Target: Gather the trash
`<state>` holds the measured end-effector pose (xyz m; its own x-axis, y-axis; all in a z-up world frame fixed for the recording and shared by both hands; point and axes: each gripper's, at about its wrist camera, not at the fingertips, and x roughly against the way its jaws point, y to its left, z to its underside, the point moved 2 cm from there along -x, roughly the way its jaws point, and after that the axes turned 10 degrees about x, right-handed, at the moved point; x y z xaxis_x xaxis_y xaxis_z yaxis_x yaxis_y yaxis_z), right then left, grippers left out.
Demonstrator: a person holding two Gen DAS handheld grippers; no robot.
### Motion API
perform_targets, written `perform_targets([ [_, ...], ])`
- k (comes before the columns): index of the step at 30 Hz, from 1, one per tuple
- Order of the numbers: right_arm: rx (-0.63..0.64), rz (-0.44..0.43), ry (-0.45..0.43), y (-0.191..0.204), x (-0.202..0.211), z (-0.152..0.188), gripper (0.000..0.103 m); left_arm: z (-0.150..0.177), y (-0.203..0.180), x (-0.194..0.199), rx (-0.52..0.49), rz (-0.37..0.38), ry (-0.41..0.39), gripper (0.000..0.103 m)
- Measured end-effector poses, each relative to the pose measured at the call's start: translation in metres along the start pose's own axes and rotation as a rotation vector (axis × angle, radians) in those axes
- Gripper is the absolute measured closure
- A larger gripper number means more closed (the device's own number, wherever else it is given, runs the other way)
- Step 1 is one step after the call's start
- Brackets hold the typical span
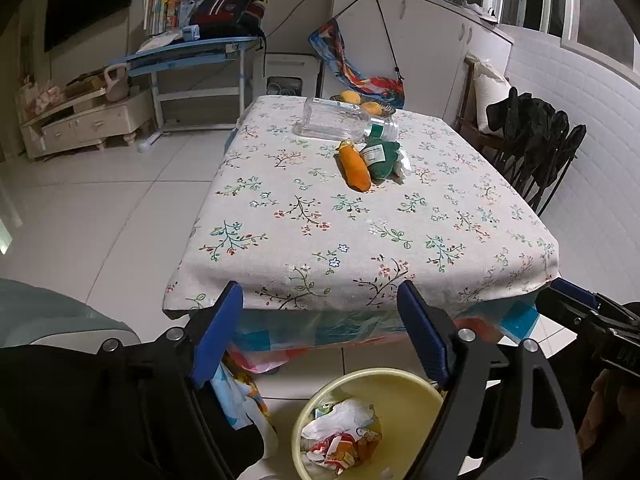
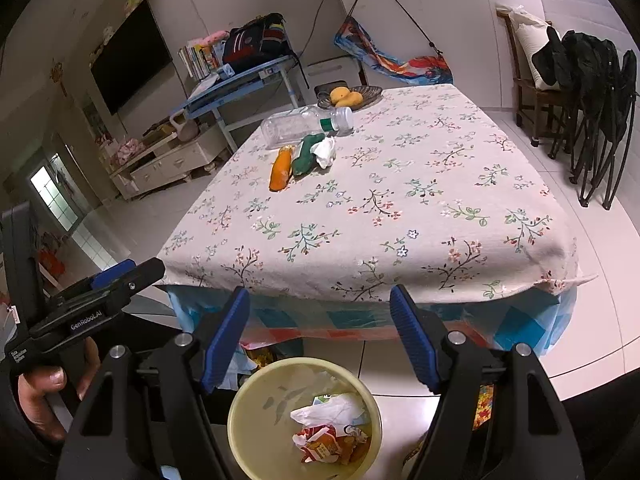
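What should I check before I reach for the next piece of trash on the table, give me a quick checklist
1. Left claw open and empty: ok, jaws spread wide with nothing between them.
2. Right claw open and empty: ok, same.
3. Trash bin ready: ok, it stands on the floor below the near table edge, with room above the wrappers inside.
4. Trash left on the table: not ok, the orange packet, green packet, white tissue and clear plastic bottle lie bunched near the far end.
5. Items separable: cannot tell, the packets and tissue touch each other.
6. Fruit dish is not trash: ok, it sits apart behind the bottle.
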<state>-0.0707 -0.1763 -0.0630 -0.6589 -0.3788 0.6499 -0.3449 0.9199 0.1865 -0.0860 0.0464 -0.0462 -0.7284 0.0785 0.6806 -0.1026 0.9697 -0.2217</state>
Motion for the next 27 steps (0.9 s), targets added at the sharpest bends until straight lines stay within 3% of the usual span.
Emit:
perform_targets([
  [18, 0.016, -0.016, 0.014, 0.009, -0.005, 0.000, 0.033, 0.000, 0.004, -0.002, 0.013, -0.019, -0.002, 0.022],
  [27, 0.013, -0.044, -0.007, 0.014, -0.009, -0.013, 0.033, -0.010, -0.001, -0.008, 0.052, 0.005, 0.005, 0.020],
])
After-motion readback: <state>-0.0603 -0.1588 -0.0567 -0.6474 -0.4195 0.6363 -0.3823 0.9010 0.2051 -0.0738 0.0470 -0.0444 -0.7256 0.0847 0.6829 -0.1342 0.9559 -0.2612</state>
